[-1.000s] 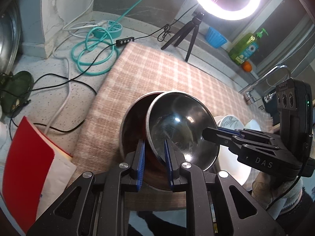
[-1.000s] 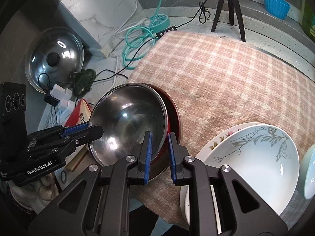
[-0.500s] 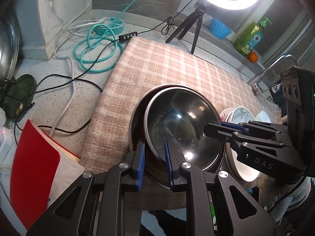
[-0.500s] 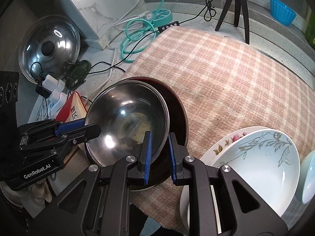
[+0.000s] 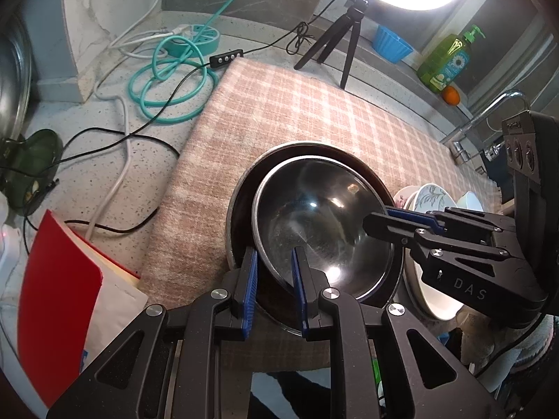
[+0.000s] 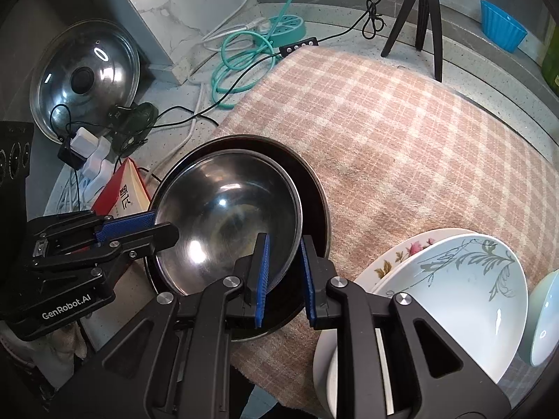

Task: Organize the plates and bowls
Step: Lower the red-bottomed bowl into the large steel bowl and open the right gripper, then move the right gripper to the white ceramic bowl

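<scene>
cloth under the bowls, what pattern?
Pink-and-cream plaid cloth; clearest in the right wrist view.

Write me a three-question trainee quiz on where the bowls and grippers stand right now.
1. True or false: the steel bowl sits inside the larger dark bowl.
2. What lies under both bowls? A) a checked cloth B) a red book C) a pot lid
3. Which gripper clamps the steel bowl's rim?

Key
1. True.
2. A.
3. The left gripper. The jaws of the right gripper have just been opening and straddle the rim without pressing on it.
</scene>
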{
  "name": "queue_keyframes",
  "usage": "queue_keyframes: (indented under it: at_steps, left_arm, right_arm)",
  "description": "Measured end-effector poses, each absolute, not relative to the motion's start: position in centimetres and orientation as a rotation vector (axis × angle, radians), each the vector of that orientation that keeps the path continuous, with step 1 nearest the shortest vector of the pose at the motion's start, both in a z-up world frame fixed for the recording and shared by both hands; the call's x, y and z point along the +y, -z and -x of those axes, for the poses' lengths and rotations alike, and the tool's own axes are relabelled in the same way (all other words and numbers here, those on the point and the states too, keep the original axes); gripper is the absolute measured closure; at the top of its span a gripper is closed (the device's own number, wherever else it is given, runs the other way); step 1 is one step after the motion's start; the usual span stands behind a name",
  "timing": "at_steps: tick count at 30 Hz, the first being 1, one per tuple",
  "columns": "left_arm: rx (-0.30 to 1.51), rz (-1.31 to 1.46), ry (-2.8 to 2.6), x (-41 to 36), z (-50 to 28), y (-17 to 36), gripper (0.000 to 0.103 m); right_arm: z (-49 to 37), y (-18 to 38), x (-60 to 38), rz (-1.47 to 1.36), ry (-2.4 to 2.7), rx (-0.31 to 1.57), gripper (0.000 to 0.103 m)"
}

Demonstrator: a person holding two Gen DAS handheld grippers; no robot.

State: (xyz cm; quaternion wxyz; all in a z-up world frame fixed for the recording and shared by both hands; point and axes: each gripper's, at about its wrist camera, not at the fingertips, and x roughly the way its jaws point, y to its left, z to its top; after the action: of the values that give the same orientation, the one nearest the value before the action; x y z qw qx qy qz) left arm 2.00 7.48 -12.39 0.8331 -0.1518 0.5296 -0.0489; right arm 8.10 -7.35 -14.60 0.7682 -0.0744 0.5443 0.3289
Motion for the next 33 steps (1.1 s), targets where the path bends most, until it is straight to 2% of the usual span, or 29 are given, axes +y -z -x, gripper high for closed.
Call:
queue_keyframes:
  at_steps: [1,3,6,8,15,16,18,22,24,33]
  left_arm:
    - [1.121,0.325,0.107,7.4,-2.0,12.4,0.085]
    - [1.111,0.326,0.105,7.4,-1.9,12.2,0.085]
    - [1.102,0.331,0.109,7.4,-1.8,11.8,0.072]
    - [1.091,0.327,0.107,7.5,-1.7,11.5,0.072]
    - [1.064,0.339,0.108,7.6,-1.6,10.5,0.070]
    - [1.060,0.337,0.108,7.6,-1.6,10.3,0.063]
    - [1.053,0.329,0.102,7.4,-1.6,9.7,0.047]
    - [1.037,0.309,0.088,6.8,-1.7,8.8,0.037]
    - [1.034,0.313,0.089,6.6,-1.9,8.4,0.037]
    - [0.987,0.298,0.139,4.1,-2.6,6.7,0.037]
  right_arm:
    - [-8.2,14.5,-7.5,0.141,-0.728,1.185,0.074]
    - [-8.1,14.2,-7.6,0.117,-0.747,1.176,0.057]
    - [-7.7,13.4,-7.5,0.109,-0.771,1.148,0.045]
    - [-7.7,12.8,-7.7,0.095,-0.770,1.129,0.037]
    - [-7.9,11.5,-9.1,0.028,-0.776,1.113,0.036]
    - [-8.0,11.4,-9.3,0.018,-0.773,1.113,0.035]
    - [-8.2,10.9,-10.1,-0.007,-0.764,1.102,0.022]
    - [-8.4,10.0,-11.7,-0.030,-0.749,1.084,0.018]
    - [-8.6,9.4,-12.9,-0.043,-0.732,1.075,0.011]
    - [-9.5,7.2,-20.1,-0.114,-0.622,1.032,0.010]
